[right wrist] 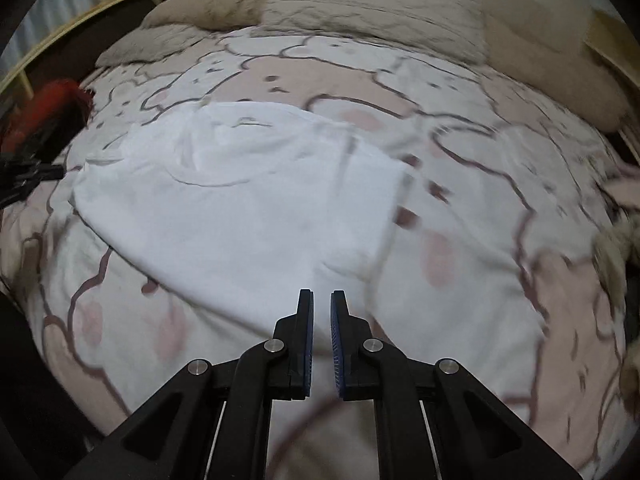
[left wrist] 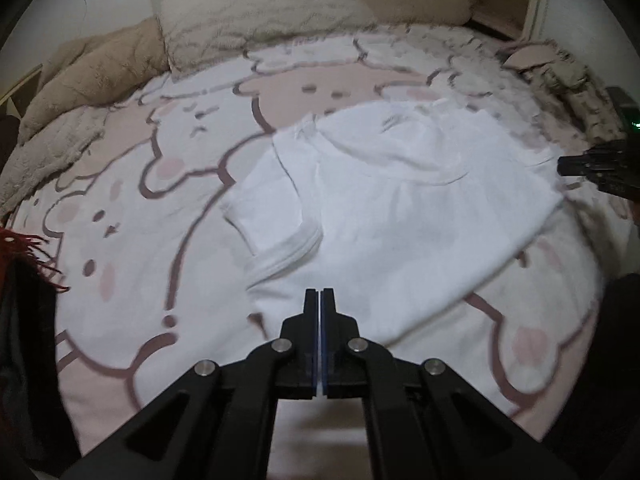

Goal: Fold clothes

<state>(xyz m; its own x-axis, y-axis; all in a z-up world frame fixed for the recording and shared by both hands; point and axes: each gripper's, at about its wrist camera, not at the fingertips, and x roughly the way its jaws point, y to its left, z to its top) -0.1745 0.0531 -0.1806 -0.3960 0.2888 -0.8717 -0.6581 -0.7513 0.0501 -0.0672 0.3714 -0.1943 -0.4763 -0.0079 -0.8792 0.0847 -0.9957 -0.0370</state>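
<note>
While the white cotton T-shirt (left wrist: 400, 200) lies partly folded on the pink-and-white blanket printed with cartoon animals (left wrist: 132, 208), both tools hang above its near edge; the left gripper (left wrist: 319, 298) has its two black fingers pressed together with only a hairline seam between the blue pads, and nothing shows clamped in that seam; its tips sit over the shirt's near hem, just below the ribbed white neckband (left wrist: 288, 258) that curls at the shirt's left side; a sleeve is turned over the body of the shirt beyond that band. Seen from the right wrist, the right gripper (right wrist: 321, 300) stands slightly parted, a narrow gap between its blue-lined fingers, empty; the T-shirt (right wrist: 240, 208) spreads ahead and left of those tips, its near corner reaching just beneath them. Beyond the shirt, at the bed's head, lies a beige fluffy pillow (left wrist: 256, 12) with rumpled beige bedding (left wrist: 88, 76) to the shirt's far left; a red fringed cloth (left wrist: 28, 248) shows at the left rim.
</note>
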